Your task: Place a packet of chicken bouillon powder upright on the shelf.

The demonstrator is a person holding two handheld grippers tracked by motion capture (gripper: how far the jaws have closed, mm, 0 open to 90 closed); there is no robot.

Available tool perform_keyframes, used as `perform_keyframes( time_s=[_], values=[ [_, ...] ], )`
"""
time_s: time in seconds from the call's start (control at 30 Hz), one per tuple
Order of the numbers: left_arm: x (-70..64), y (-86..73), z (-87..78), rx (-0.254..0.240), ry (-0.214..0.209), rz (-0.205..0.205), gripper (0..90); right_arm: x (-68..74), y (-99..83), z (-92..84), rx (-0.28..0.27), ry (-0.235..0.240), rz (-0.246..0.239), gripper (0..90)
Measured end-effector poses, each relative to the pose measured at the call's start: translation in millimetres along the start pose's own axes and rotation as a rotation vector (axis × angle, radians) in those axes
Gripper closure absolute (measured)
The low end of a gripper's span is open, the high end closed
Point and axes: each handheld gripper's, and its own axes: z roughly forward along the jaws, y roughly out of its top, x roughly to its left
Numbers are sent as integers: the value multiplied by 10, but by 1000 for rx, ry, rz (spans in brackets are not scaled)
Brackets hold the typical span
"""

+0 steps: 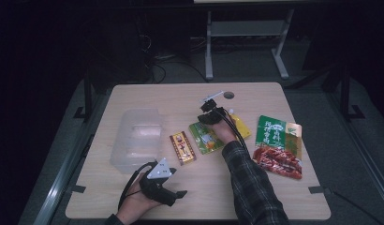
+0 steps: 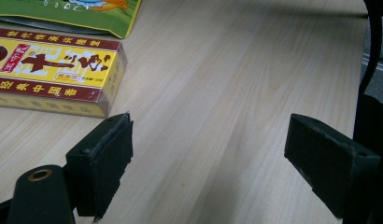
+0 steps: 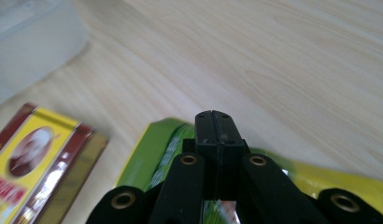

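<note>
The right hand-held gripper [image 1: 210,112] hovered with its jaws pressed together, empty, over the green-yellow snack pouch [image 1: 206,137] – just right of the yellow-red box [image 1: 182,147]. The left hand-held gripper [image 1: 173,187] rested spread below that box. Judged step: approach – next, jaws must spread to pinch the pouch.

From my remote seat I see a clear plastic bin [image 1: 135,138] at the table's [image 1: 255,187] left, a red-and-yellow box [image 1: 182,147] just right of it, and — well apart at the right edge — a green-and-red snack bag [image 1: 278,146], lying flat.
</note>
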Motion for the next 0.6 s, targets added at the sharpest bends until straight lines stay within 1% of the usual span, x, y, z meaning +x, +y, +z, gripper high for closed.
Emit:
perform_keyframes(
  time_s=[0.03,0.07,0.1,0.13,0.17,0.2,0.23,0.3,0.33,0.47,0.53,0.6],
  values=[
    [9,0,-6,1,3,1,149,-31,29,82,18,-15,5,900],
    [12,0,-6,-1,4,-1,149,-31,29,82,18,-15,5,900],
    [18,-2,-7,-1,4,-2,149,-47,38,121,19,-12,6,900],
    [22,-3,-9,1,7,0,151,-61,52,180,23,-20,8,900],
    [22,-4,-8,2,10,2,151,-61,52,180,23,-20,8,900],
    [25,-6,-6,4,12,2,151,-59,55,235,34,-19,4,900],
    [29,-7,-7,5,11,0,151,-59,55,235,34,-19,4,900],
    [45,-13,-22,11,16,-1,152,-44,29,278,53,-14,4,900],
    [45,-14,-21,3,18,-7,152,-38,16,278,50,-5,7,900],
    [45,-18,-20,5,21,-5,152,25,-55,248,42,13,0,900],
    [43,-24,-23,7,21,-7,152,70,-102,219,44,21,-16,900],
    [42,-25,-25,7,20,-3,152,91,-125,204,47,29,-19,900]
  ],
)
